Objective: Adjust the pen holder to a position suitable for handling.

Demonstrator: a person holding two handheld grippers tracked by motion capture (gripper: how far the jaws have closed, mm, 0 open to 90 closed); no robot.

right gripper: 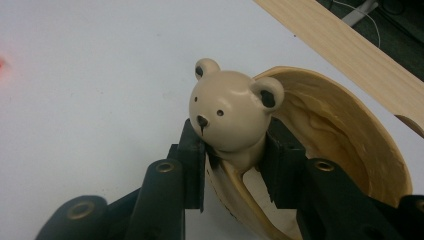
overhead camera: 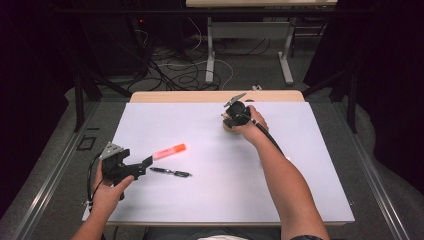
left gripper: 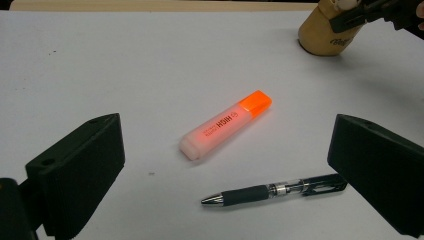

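Beige ceramic bear-head cup (right gripper: 320,150), far right on the white bench (overhead camera: 210,200), bear figure clamped between the right gripper's (right gripper: 235,165) fingers, lift pending; left gripper (left gripper: 225,165) fingers wide, empty, near orange highlighter (left gripper: 226,125) and black pen (left gripper: 275,191), both untouched.

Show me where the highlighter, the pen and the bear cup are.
highlighter (left gripper: 226,125): left gripper view, middle of its pale barrel.
pen (left gripper: 274,190): left gripper view, where the dark grip meets the clear barrel.
bear cup (right gripper: 227,112): right gripper view, the bear's face on the rim.
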